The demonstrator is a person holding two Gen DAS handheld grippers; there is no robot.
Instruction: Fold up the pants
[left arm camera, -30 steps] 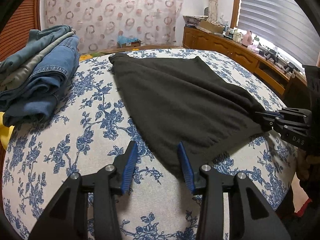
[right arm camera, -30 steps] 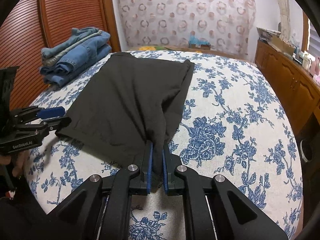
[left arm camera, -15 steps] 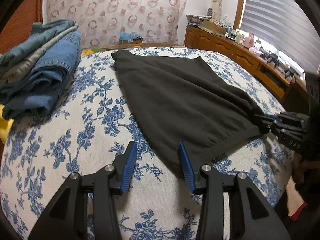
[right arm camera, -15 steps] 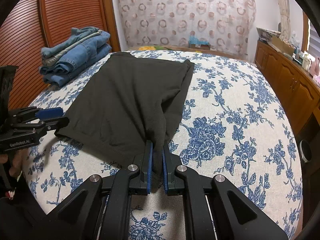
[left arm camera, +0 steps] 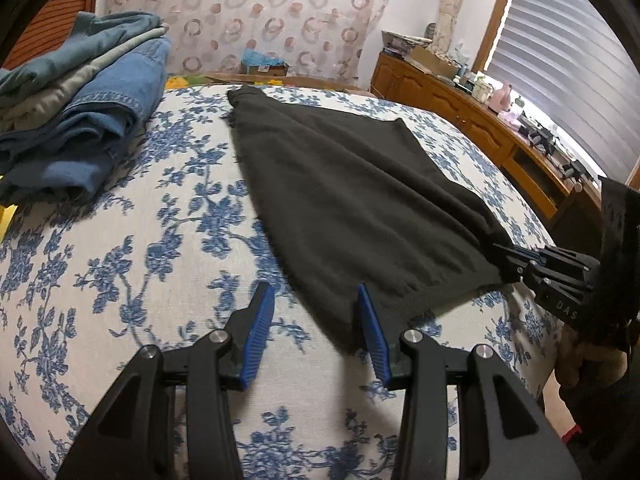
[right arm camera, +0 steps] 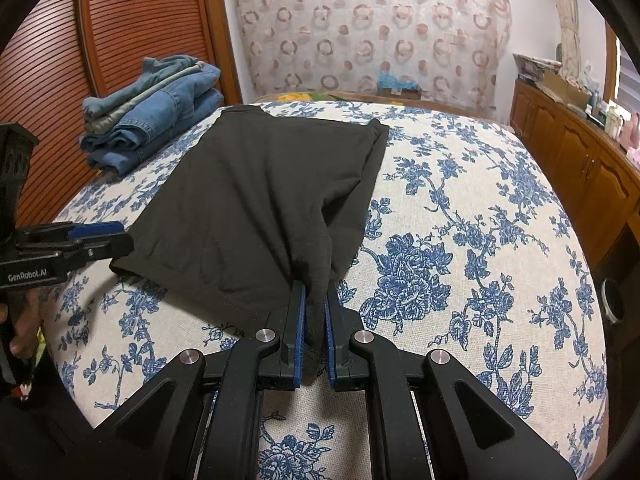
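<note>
at the near bed point(right arm camera: 460, 248) edge your right gripper point(right arm camera: 316, 320) is clenched on the pants point(right arm camera: 256, 200) corner. left gripper point(left arm camera: 316, 332) gapes over the other corner, nothing pinched. next: close left, then carry both to the far hem. free bedspread on the right; jeans point(left arm camera: 80, 120) crowd far left.

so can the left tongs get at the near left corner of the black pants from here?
Probably yes. The left tongs stand open with that corner of the black pants right at their tips, nothing between. The right tongs grip the other corner, clear of the way.
</note>
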